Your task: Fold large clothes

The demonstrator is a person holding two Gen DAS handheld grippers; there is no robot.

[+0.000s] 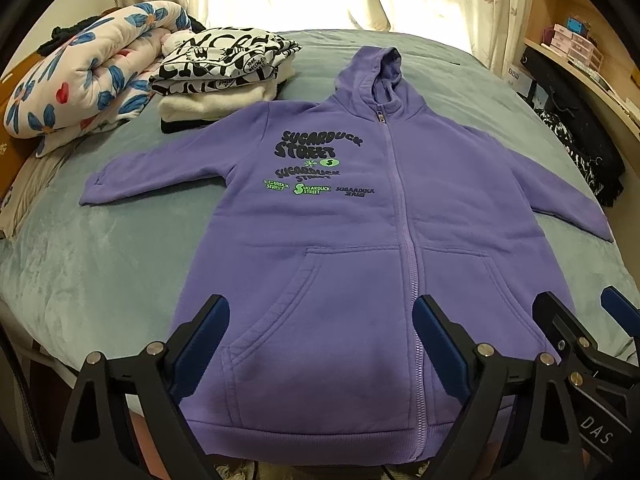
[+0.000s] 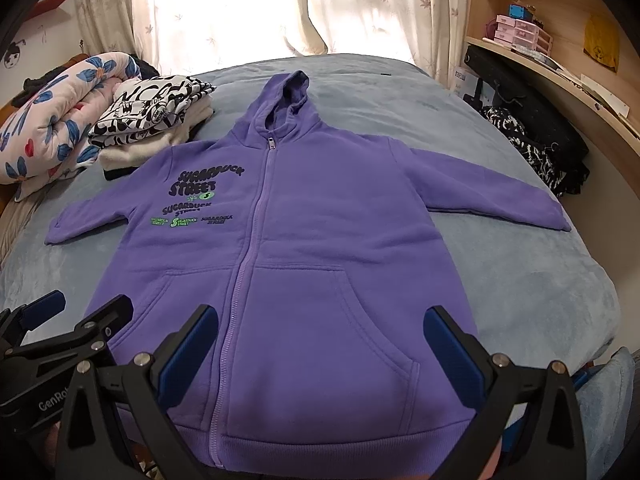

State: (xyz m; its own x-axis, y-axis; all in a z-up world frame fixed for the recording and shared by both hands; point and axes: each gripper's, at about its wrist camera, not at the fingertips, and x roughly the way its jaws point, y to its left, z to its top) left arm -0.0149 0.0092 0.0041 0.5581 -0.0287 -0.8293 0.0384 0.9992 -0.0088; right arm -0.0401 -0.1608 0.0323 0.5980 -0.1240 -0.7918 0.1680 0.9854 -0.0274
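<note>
A purple zip-up hoodie (image 1: 360, 220) lies flat and face up on the blue bed (image 1: 100, 272), zipped, sleeves spread out to both sides, hood pointing away. It also shows in the right wrist view (image 2: 304, 240). My left gripper (image 1: 320, 320) is open and empty, hovering above the left pocket near the hem. My right gripper (image 2: 322, 330) is open and empty above the right pocket. The right gripper also shows at the left wrist view's right edge (image 1: 580, 312), and the left gripper at the right wrist view's left edge (image 2: 80, 312).
A stack of folded clothes (image 1: 224, 76) with a black-and-white printed top sits at the far left of the bed, next to a rolled floral quilt (image 1: 88, 80). Dark clothes (image 2: 532, 152) lie at the bed's right edge by wooden shelves (image 2: 540, 40). Curtains hang behind.
</note>
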